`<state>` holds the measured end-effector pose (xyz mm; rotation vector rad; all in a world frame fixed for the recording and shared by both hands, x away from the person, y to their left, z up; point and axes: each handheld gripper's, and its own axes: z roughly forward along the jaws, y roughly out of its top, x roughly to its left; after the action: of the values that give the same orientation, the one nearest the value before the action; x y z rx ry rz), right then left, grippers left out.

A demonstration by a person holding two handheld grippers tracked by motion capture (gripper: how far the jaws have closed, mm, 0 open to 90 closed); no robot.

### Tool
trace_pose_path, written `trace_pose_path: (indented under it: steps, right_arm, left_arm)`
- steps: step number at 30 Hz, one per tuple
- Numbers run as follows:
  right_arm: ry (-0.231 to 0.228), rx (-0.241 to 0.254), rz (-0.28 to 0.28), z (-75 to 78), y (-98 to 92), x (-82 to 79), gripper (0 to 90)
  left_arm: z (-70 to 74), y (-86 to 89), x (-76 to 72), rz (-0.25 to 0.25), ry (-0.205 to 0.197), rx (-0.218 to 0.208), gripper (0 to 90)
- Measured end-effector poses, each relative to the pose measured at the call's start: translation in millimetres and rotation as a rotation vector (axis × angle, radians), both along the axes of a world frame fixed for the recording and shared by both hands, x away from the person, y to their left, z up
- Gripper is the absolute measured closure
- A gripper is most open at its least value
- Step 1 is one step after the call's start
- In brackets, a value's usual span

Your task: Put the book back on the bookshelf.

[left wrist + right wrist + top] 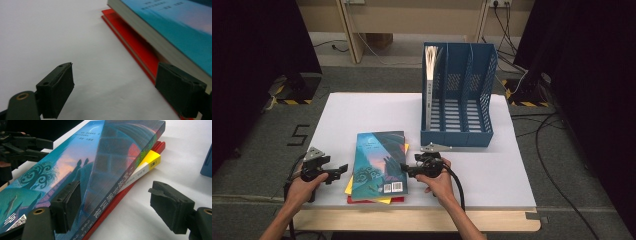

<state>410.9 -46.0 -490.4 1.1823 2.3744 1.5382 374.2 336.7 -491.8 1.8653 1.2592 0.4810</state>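
A stack of three books lies flat near the front edge of the white table point(362, 107), a blue book point(379, 161) on top of a yellow book point(150, 160) and a red book point(140, 47). The left gripper point(337, 172) sits just beside the stack's left edge, jaws apart with only bare table between them. The right gripper point(408, 169) is at the stack's right edge, jaws wide, one pad over the blue cover and the other clear of the spines, gripping nothing. A blue file rack point(459, 95) stands behind.
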Motion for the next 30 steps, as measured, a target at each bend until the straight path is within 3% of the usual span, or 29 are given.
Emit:
trace_pose_path:
  steps: [7,11,18,24,27,30]
  right_arm:
    - [0.002,0.004,-0.001,-0.1,-0.6,0.5,25.8]
    - [0.009,0.004,0.001,-0.8,1.0,0.4,25.8]
    - [0.028,0.017,0.016,-3.8,7.6,3.3,25.5]
    - [0.049,0.037,0.031,-5.3,11.8,6.0,25.0]
    - [0.064,0.051,0.034,-6.6,12.0,7.5,24.8]
    - [0.068,0.046,0.028,-6.7,12.6,7.8,20.2]
  left_arm:
    - [4.3,-12.8,-5.6,-0.051,0.01,-0.021,14.7]
    - [7.7,-14.3,-8.0,-0.052,0.01,-0.023,18.1]
    - [14.1,-22.5,-11.4,-0.055,-0.02,0.029,26.8]
    - [14.5,-23.1,-10.7,-0.055,-0.021,0.04,25.5]
    - [13.6,-29.9,-10.4,-0.08,-0.018,0.019,28.4]
    - [13.6,-42.6,-10.5,-0.109,-0.039,0.051,24.2]
